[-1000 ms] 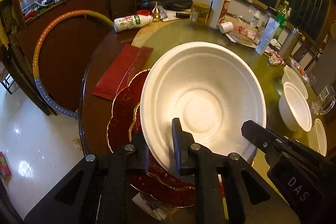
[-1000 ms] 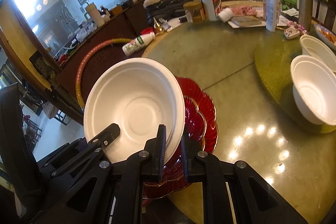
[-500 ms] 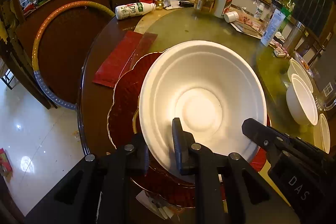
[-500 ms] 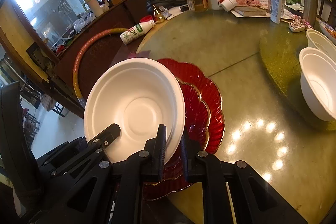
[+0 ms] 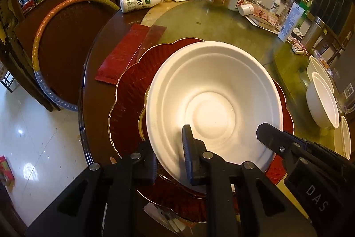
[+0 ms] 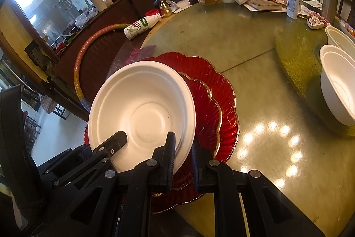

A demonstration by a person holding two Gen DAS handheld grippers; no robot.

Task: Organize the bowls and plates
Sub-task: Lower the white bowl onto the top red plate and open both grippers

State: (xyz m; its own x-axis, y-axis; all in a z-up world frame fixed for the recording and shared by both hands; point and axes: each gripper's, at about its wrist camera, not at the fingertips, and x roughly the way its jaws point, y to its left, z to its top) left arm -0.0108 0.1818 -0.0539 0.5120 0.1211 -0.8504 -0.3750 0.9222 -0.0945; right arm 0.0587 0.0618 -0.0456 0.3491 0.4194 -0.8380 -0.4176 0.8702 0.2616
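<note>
The left gripper (image 5: 170, 154) is matte black plastic: two flat, ribbed fingers (image 5: 188, 154) on angular linkage arms pinned with round silver screws. The right gripper (image 6: 183, 157) matches it, and its body carries pale lettering, seemingly "DAS".

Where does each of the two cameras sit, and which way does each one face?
Left wrist: sits on the left gripper, looking steeply down along its fingers at the white bowl it clamps by the near rim, above the red plates; the right gripper shows at lower right.
Right wrist: sits on the right gripper, looking down at the same bowl's right rim; the left gripper shows at lower left.
Shared: bowl, red plates, the lying milk bottle, the stacked white bowls.
</note>
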